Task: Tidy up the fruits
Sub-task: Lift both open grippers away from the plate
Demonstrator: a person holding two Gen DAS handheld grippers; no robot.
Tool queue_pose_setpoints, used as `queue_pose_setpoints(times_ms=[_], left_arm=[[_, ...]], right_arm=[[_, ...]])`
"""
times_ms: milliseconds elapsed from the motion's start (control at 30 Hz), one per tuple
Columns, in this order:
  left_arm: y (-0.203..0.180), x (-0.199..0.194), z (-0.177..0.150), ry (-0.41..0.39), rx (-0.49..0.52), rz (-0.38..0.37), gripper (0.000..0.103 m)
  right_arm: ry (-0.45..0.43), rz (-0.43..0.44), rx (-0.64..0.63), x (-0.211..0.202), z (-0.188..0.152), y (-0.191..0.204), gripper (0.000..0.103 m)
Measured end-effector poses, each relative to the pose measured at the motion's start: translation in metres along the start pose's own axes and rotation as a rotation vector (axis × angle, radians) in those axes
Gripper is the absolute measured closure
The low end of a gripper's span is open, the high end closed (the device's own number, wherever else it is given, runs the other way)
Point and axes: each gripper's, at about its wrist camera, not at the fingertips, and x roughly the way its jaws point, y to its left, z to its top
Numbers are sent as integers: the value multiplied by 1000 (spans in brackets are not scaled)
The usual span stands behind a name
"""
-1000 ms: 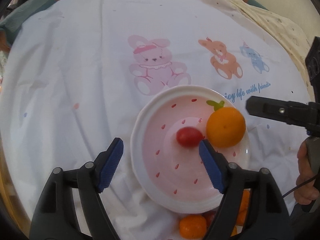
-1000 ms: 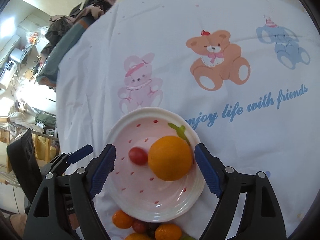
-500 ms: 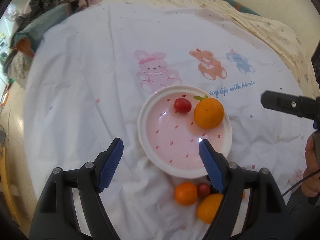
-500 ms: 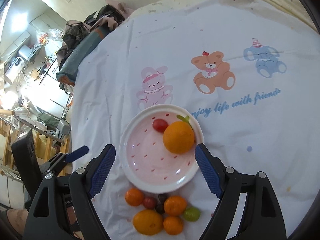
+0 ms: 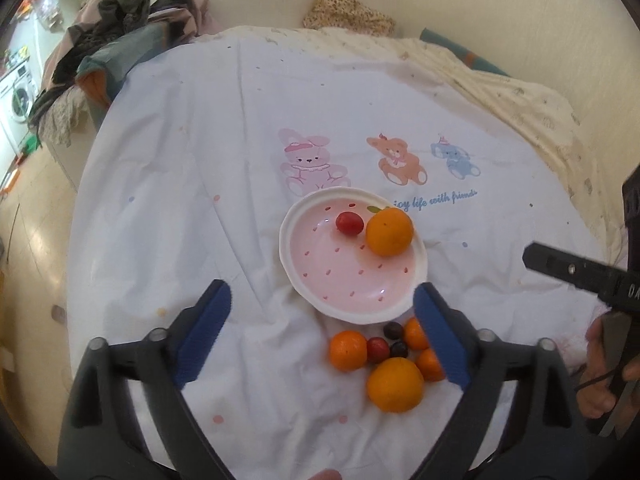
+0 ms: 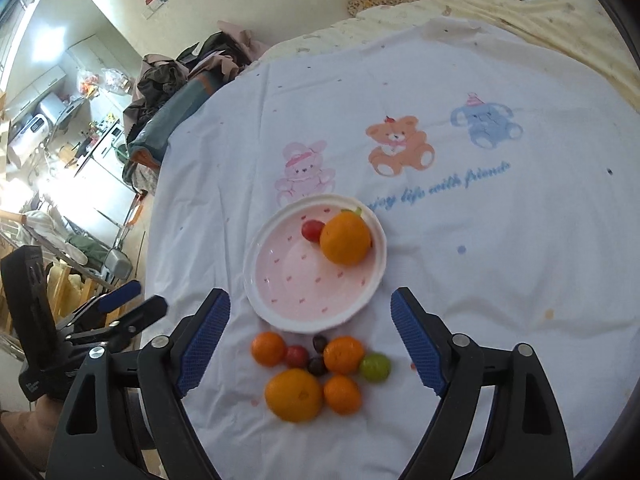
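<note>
Grippers, left (image 5: 320,336) and right (image 6: 310,340), are opening wide, holding nothing, low in frame below a pink plate (image 6: 280,304) bearing an orange (image 6: 345,237).

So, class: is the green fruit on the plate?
No, the green fruit lies on the cloth among the loose fruits, outside the plate.

A home: bedsheet (image 5: 240,160), heaped clothes (image 5: 120,36), washing machine (image 5: 18,100).
</note>
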Motion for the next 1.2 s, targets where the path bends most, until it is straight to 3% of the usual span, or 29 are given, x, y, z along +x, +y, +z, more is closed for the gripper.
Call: queue_pose_setpoints(times_ms=[300, 467, 667, 867, 1200], left_arm=[[-17, -4, -28, 19, 11, 41, 11], [-33, -1, -44, 57, 38, 68, 11], [-34, 7, -54, 116, 2, 101, 11], [-50, 32, -63, 228, 61, 144, 11], [-83, 87, -91, 419, 108, 55, 11]], right_arm=[[-29, -37, 62, -23, -37, -11, 7], [-12, -36, 108, -25, -50, -22, 7], [-1, -42, 119, -24, -54, -33, 7], [24, -92, 185, -21, -59, -58, 7], [76, -9, 409, -17, -63, -101, 7]])
